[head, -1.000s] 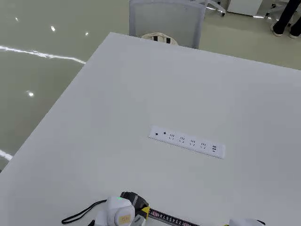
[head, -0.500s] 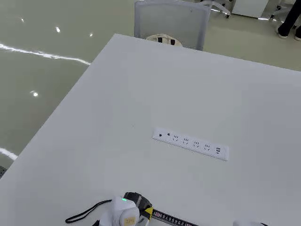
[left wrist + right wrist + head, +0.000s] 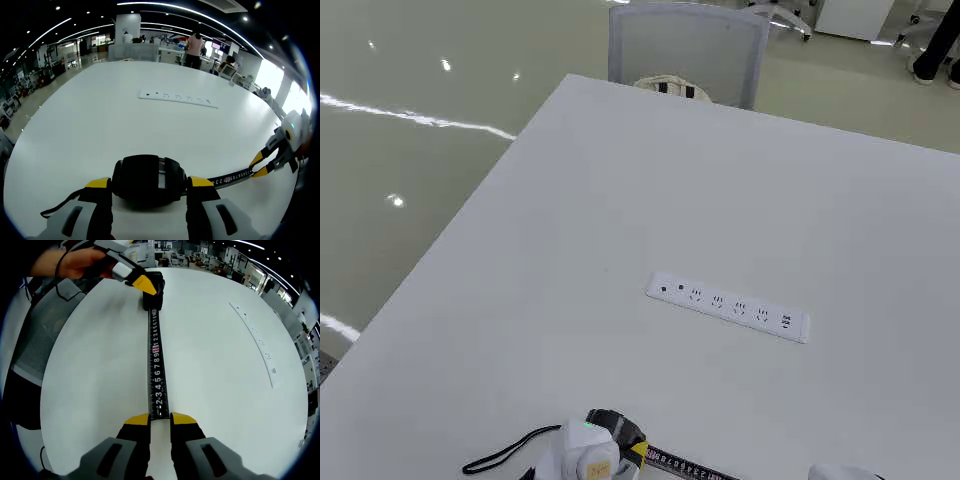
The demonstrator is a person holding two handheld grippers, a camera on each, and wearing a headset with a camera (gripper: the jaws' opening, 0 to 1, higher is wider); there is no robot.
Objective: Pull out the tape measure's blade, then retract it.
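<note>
Tape measure on the white counter, blade drawn out.
Black case sits low in the head view, clenched btwn the left gripper fingers; its black strap trails off to the left. Blade lies flat on the counter, numbers up, w/ its end pinched in the right gripper fingers. White power strip lies well beyond, mid-counter; grey chair stands at the far edge.

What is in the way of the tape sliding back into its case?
Nothing visible. The blade lies straight on the bare table from the right gripper to the case in the left gripper; the power strip sits off to one side.
</note>
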